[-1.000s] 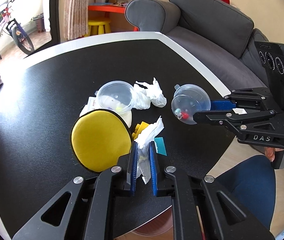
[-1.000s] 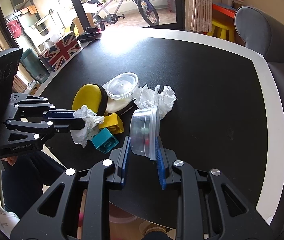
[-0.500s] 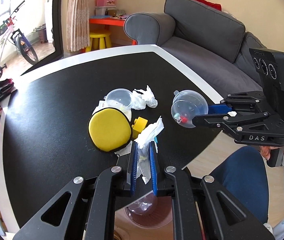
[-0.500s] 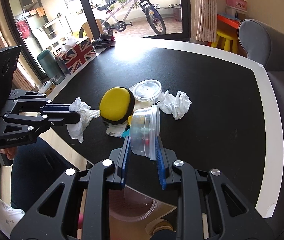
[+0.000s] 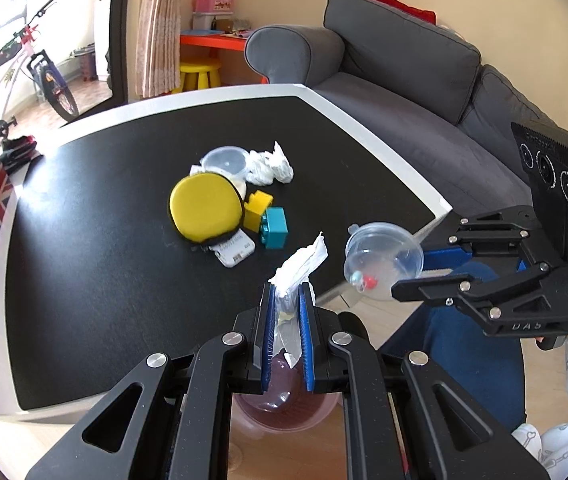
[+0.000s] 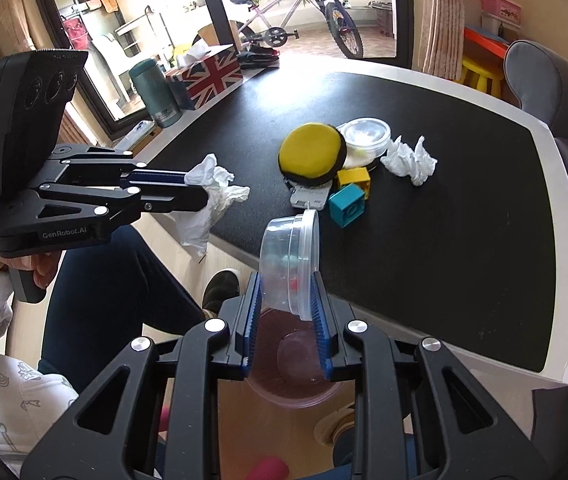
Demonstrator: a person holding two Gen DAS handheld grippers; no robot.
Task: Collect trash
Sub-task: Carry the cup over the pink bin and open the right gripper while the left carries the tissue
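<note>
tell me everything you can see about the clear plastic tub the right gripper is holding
The clear plastic tub is a small round container with a lid on, of thin see-through plastic. It is tipped on its side, clamped across lid and base between the blue pads of the right gripper. Small bits, one red, lie inside it. It hangs clear of the black table, past its near edge, above a pinkish translucent bin on the floor. Nothing but the pads touches it.

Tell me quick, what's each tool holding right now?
Left tool: shut on a crumpled white tissue.
Right tool: shut on a clear round plastic container with lid, small coloured bits inside.
</note>
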